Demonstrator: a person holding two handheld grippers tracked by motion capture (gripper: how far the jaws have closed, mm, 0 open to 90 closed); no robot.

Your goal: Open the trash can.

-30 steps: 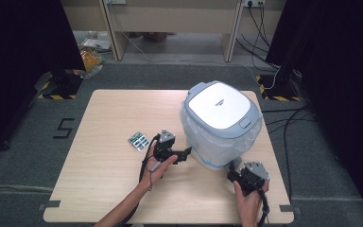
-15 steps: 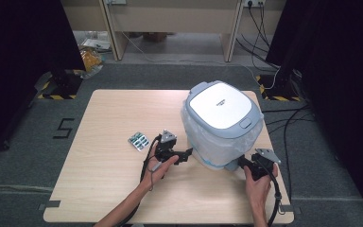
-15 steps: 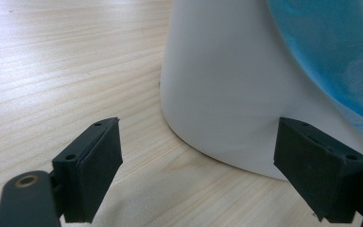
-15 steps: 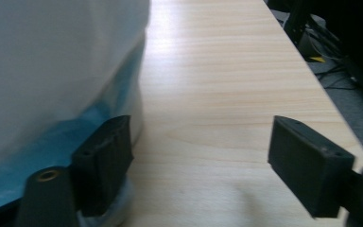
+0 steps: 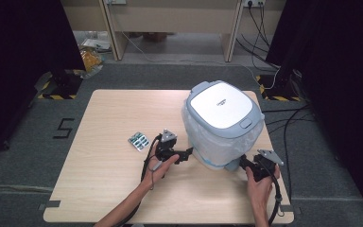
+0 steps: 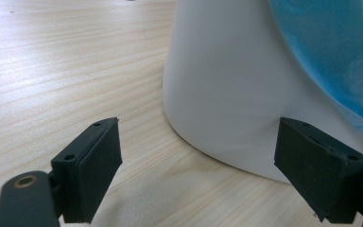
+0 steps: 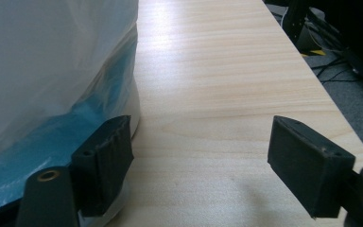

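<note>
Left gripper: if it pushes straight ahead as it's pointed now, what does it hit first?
Most likely the white base of the bin. The open left gripper points at that wall from close by, with bare table only off to one side. Exact gap is hard to judge.

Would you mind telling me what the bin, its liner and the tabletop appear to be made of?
The bin looks like smooth moulded plastic, white with a grey-blue lid rim and a soft sheen. Its liner seems to be thin translucent plastic film, crinkled and bluish near the base. The tabletop shows pale wood grain, probably a matte laminate rather than solid wood.
</note>
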